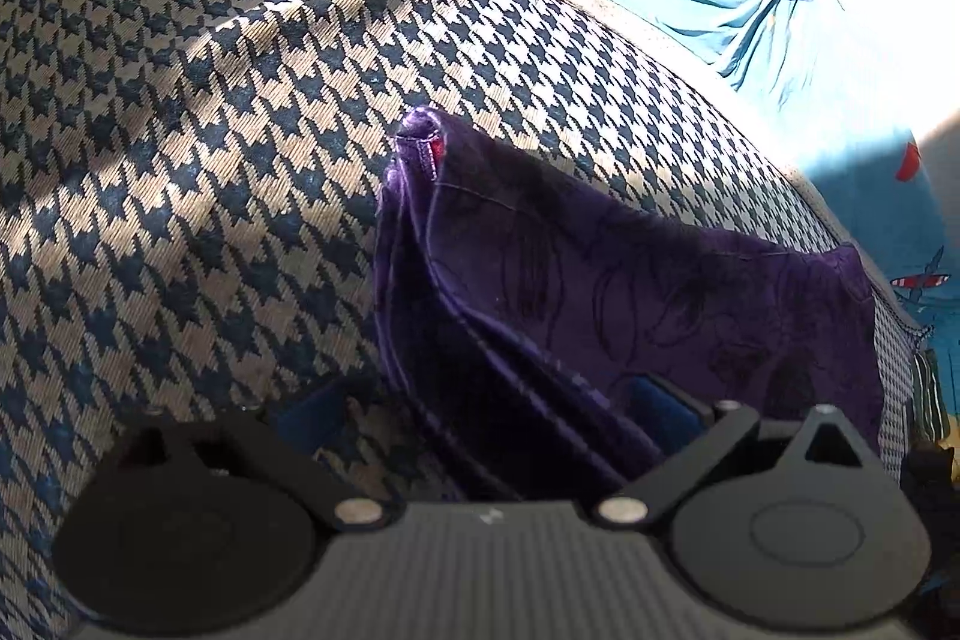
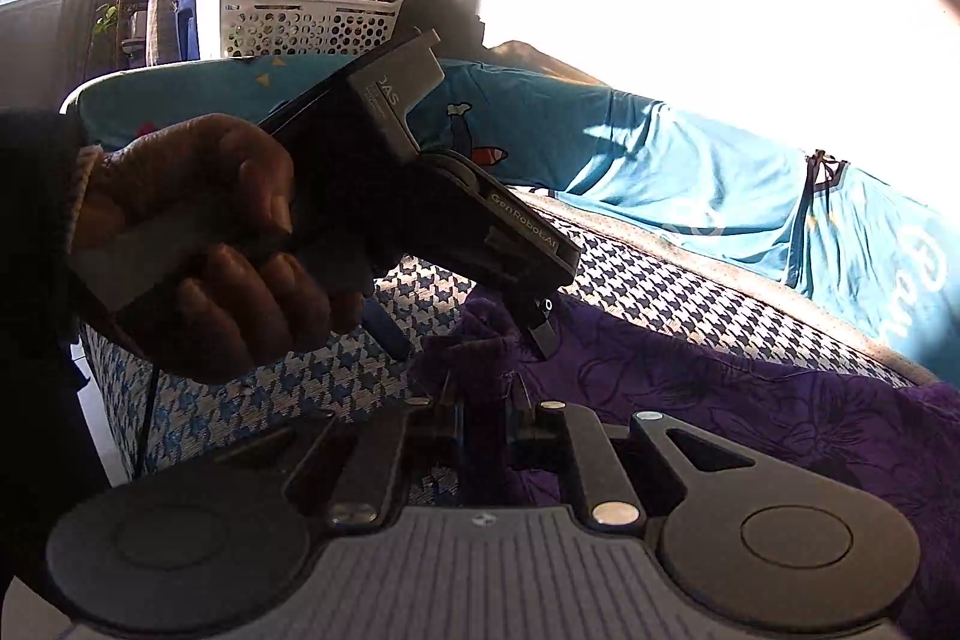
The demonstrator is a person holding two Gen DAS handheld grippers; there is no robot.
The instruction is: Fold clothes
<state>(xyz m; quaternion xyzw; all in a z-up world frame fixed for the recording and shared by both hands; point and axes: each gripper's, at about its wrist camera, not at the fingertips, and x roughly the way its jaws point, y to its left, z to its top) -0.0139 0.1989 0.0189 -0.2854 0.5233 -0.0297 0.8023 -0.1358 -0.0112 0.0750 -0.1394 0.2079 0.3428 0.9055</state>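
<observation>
Folding looks barely begun: the right claw [image 2: 480,415] pinches the loose purple printed garment [image 2: 750,400] over the houndstooth cushion [image 2: 630,274], while the left claw [image 1: 480,406] gapes around it, seemingly ungripped.

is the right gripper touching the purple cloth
Touching. The right wrist view shows the right gripper shut on a pinched fold of the purple cloth.

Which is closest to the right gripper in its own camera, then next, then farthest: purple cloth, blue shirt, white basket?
1. Purple cloth: right at the right gripper, pinched in its jaws.
2. Blue shirt: further back, to the right.
3. White basket: farthest, top left.
</observation>
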